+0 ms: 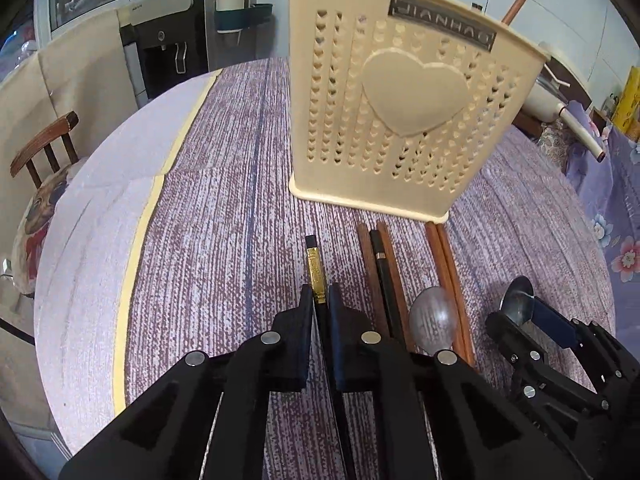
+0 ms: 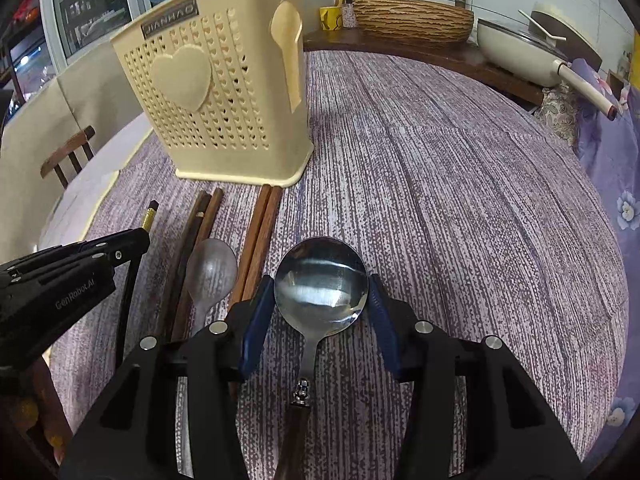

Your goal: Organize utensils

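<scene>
A cream perforated utensil holder (image 1: 400,112) with a heart stands on the table; it also shows in the right wrist view (image 2: 224,96). My left gripper (image 1: 320,300) is shut on a black chopstick with a gold band (image 1: 314,270). My right gripper (image 2: 320,292) is open, its blue pads either side of a steel spoon's bowl (image 2: 320,280) lying on the cloth. Between them lie brown and black chopsticks (image 1: 380,264), a brown pair (image 1: 444,256) and a clear plastic spoon (image 1: 434,318). A brown stick (image 1: 518,0) stands in the holder.
The round table has a purple striped cloth (image 2: 460,184). A wooden chair (image 1: 44,152) stands at the left. A white pan (image 2: 520,52), a woven basket (image 2: 412,18) and bottles sit on a ledge behind the table.
</scene>
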